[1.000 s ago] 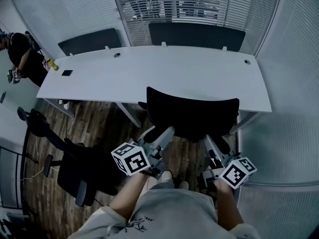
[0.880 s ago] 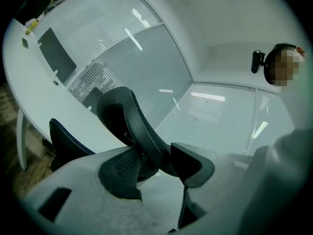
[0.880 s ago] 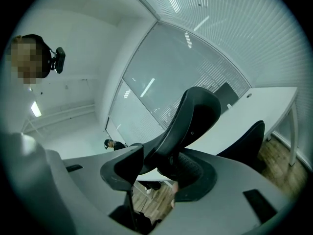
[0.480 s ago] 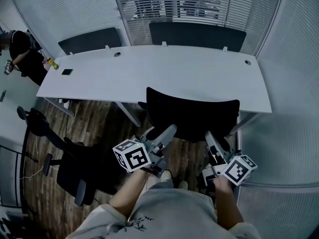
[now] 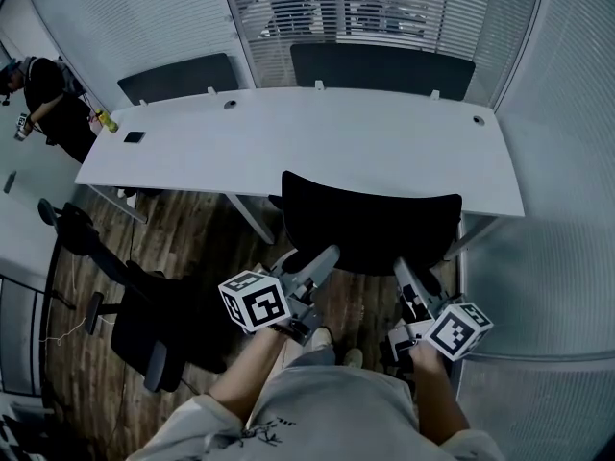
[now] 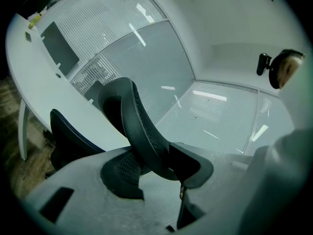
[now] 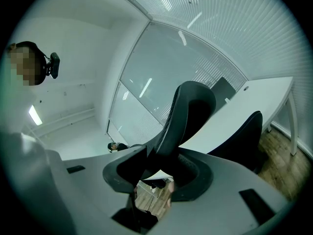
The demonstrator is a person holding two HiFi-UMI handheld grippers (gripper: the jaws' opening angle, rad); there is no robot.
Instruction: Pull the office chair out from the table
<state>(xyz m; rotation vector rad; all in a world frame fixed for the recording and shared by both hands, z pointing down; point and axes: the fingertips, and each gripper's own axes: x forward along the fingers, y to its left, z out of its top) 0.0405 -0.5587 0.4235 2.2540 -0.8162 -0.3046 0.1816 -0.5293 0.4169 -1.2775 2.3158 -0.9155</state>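
The office chair's black mesh backrest (image 5: 370, 224) stands tucked against the near edge of the white table (image 5: 317, 142). My left gripper (image 5: 322, 255) is at the backrest's left edge, and my right gripper (image 5: 404, 269) at its right edge. In the left gripper view the curved backrest edge (image 6: 132, 116) runs between the jaws of the left gripper (image 6: 156, 165), which are closing around it. In the right gripper view the backrest edge (image 7: 188, 111) likewise sits between the closing jaws of the right gripper (image 7: 159, 168). Neither pair of pads shows a firm press.
A second black office chair (image 5: 144, 325) stands on the wood floor at my left. Two more chairs (image 5: 178, 77) (image 5: 382, 65) sit behind the table. A person (image 5: 48, 104) stands at the far left. Glass walls close in on the right and back.
Both grippers have edged in onto the backrest's side edges and their jaws have narrowed. The chair has not moved. The person at the far left shifted a little.
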